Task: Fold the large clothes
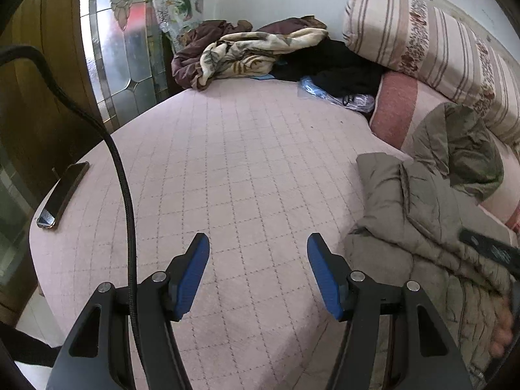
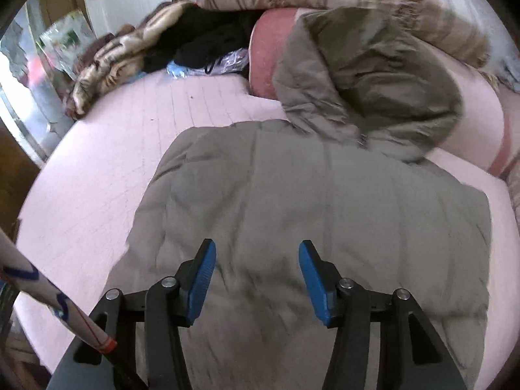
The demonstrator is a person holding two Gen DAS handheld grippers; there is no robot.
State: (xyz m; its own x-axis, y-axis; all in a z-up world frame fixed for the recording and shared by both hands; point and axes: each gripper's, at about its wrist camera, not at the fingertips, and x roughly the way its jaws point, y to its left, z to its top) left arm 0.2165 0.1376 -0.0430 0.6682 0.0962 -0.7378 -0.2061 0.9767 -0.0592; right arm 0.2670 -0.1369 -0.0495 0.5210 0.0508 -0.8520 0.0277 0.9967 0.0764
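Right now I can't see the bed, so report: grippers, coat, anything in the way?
Left gripper open over bare quilt. Right gripper open above coat, holding nothing. Coat folded flat, hood loose. Phone at bed edge, clear of coat.

Bed cover [image 1: 227, 169]: pale pink, gridded quilting. Padded coat [image 2: 308, 195]: grey-olive, plain. Rolled bedding [image 1: 432, 48]: cream with mauve stripes and a floral band. Crumpled blanket [image 1: 247, 52]: beige, brown leaf print. Claw pads [image 1: 191, 276]: blue on black.

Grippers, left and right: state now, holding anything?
Left gripper: open, empty, above the bed cover.
Right gripper: open, empty, above the jacket.
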